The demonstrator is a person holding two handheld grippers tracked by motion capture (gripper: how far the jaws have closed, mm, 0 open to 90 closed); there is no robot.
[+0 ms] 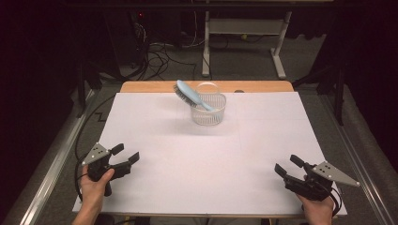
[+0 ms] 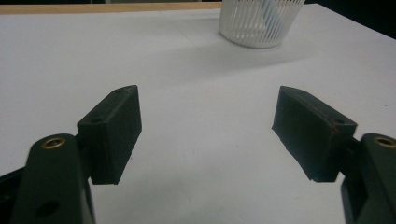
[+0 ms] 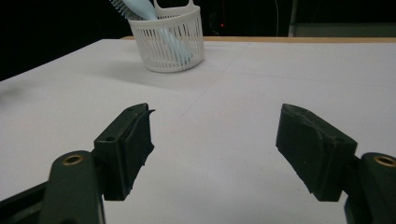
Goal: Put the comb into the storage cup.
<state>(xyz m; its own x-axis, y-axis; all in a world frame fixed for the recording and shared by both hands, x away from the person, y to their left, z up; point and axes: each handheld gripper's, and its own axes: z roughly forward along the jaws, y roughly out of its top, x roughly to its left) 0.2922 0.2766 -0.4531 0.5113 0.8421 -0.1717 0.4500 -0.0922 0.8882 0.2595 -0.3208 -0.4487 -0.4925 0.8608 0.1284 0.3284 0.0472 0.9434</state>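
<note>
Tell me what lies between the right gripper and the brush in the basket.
Nothing visible: bare white table runs from the open right gripper to the basket, where the brush leans handle-down, head out over the rim.

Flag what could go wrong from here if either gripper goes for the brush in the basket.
1. The blue hairbrush leans handle-down in the white slotted basket, head sticking out over the rim; pulling it at an angle could tip the light-looking basket.
2. The basket sits near the table's far edge; a nudge could push it off.
3. Both the left gripper and right gripper are open and far away, so the approach is a long reach.
</note>
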